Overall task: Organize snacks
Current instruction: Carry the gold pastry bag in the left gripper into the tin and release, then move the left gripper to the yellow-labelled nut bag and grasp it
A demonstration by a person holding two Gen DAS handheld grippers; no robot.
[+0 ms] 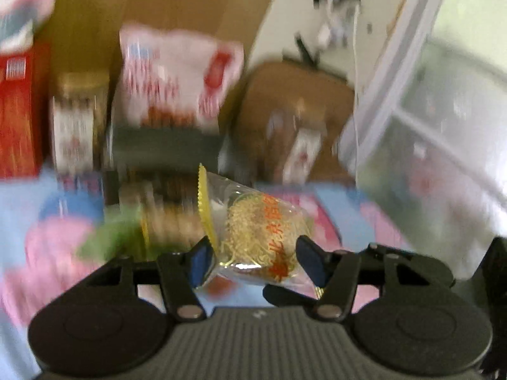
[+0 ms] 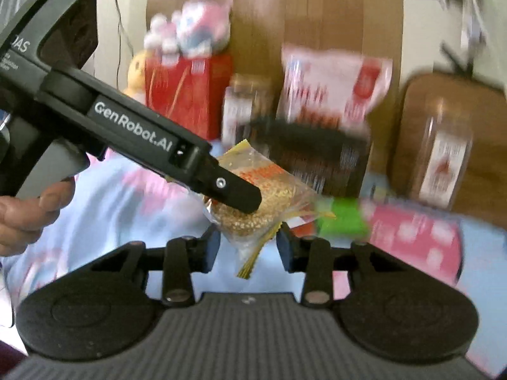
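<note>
Blue and pink cloth (image 2: 104, 209) underneath; pink bag (image 1: 177, 72), red box (image 2: 187, 95) and jar (image 1: 76, 126) standing at the back, all blurred. Left gripper (image 1: 253, 258) clamped on noodle packet (image 1: 259, 237), lifted above cloth. Right gripper (image 2: 248, 248) parted around packet's lower corner, apparently not pinching it.

wooden panel (image 2: 342, 9), pale wall (image 1: 285, 31)

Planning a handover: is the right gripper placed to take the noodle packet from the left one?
Probably yes: the noodle packet hangs between the right gripper fingers, jaws open; only the left gripper clamps it.
</note>
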